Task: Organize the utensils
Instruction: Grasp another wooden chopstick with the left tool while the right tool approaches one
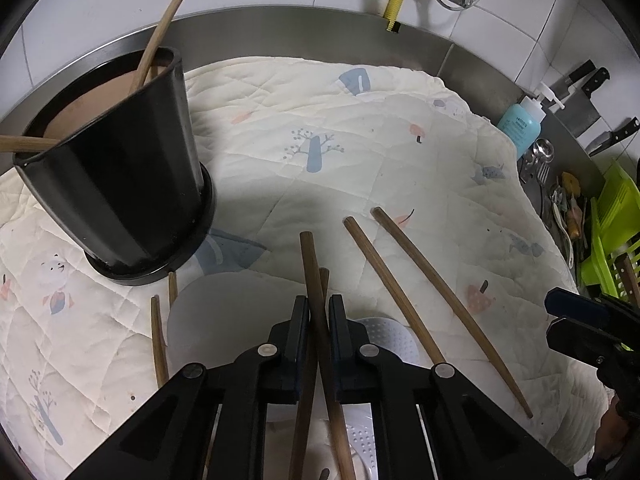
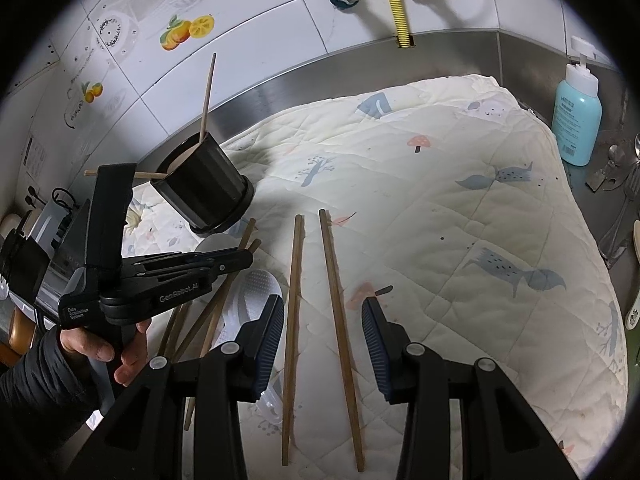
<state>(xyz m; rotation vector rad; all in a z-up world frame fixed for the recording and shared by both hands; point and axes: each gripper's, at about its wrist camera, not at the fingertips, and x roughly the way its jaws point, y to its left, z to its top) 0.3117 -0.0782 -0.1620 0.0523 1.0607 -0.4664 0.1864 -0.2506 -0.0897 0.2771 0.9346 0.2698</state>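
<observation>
- Left hand-held gripper (image 1: 319, 316): closed on a brown chopstick (image 1: 310, 264).
- Right hand-held gripper (image 2: 323, 316): jaws apart, empty, above two chopsticks (image 2: 334, 280) on the quilt (image 2: 460, 220).
- Black holder (image 1: 120, 184), far left: two pale chopsticks (image 1: 168, 20) inside.

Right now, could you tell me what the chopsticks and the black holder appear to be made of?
Chopsticks: probably wood or bamboo, matte brown with faint grain.
Black holder: likely plastic, smooth with a soft sheen on its faceted sides; coated metal is possible.

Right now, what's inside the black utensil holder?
Two light wooden chopsticks lean out of the black holder, above a brownish inner wall. Its bottom is hidden, so anything lying lower cannot be seen.
</observation>
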